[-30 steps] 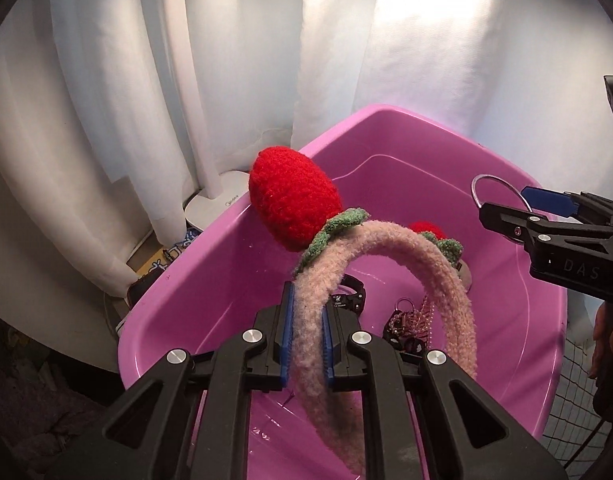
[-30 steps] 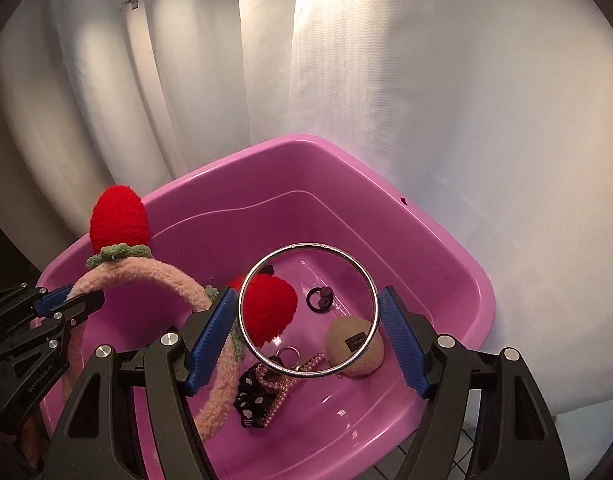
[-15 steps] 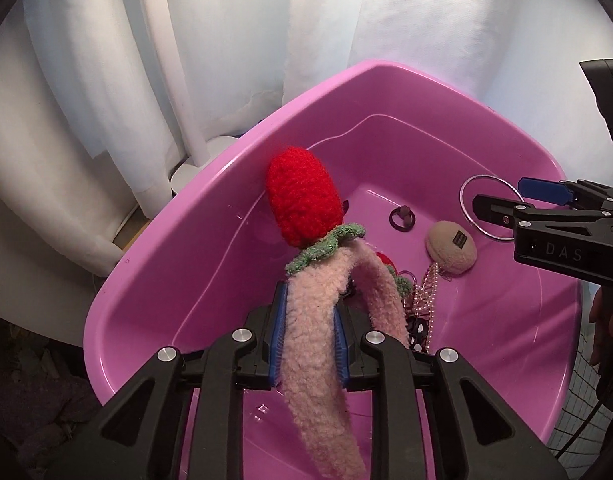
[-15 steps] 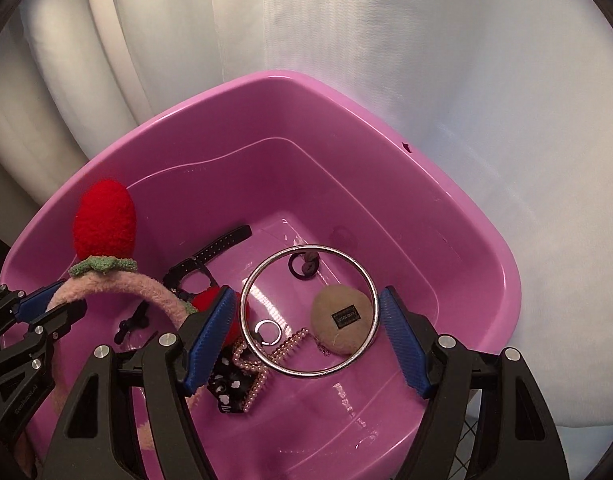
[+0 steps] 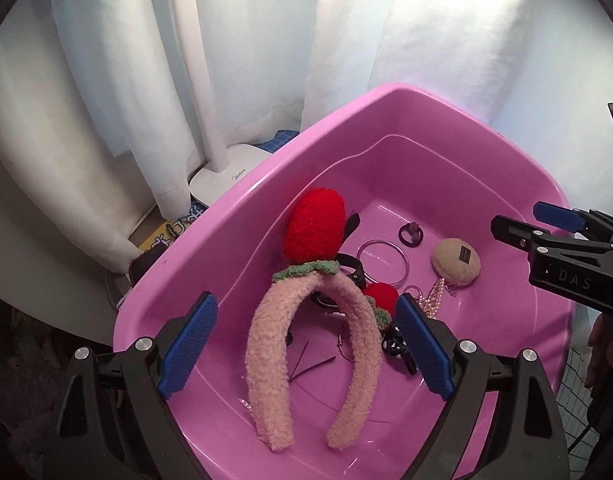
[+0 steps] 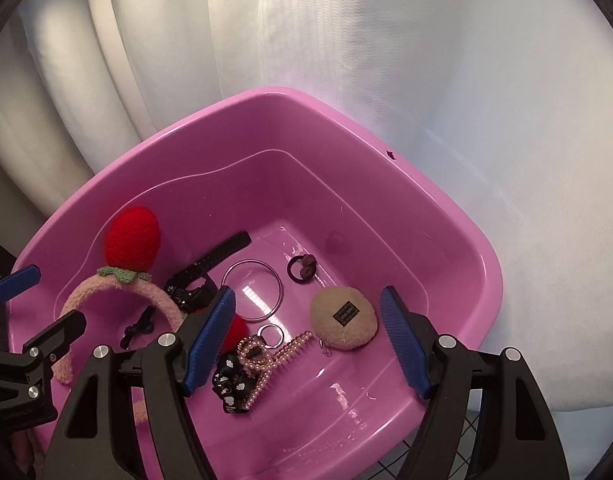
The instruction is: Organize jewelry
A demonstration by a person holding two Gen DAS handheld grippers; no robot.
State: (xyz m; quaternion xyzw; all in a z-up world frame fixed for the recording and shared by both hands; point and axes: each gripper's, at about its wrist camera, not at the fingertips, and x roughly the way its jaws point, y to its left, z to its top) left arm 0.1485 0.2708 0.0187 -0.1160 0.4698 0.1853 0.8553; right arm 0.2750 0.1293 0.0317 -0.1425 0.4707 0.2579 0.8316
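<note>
A pink fuzzy headband (image 5: 266,344) with red strawberries (image 5: 314,230) lies in the pink tub (image 5: 386,104); it also shows in the right wrist view (image 6: 118,286). My left gripper (image 5: 302,344) is open above it, touching nothing. A silver bangle (image 6: 252,290) lies on the tub floor, also in the left wrist view (image 5: 382,268). My right gripper (image 6: 306,340) is open and empty above the tub (image 6: 466,240). Nearby lie a beige puff (image 6: 344,322), a pearl chain (image 6: 274,356), a black watch (image 6: 202,272) and a dark hair tie (image 6: 302,268).
White curtains (image 5: 106,60) hang behind the tub. A white lamp base (image 5: 222,180) stands on the floor at the left. The right gripper's fingers (image 5: 566,244) reach in from the right in the left wrist view.
My left gripper opened and the headband dropped into the tub. My right gripper opened wider and the silver bangle fell to the tub floor.
</note>
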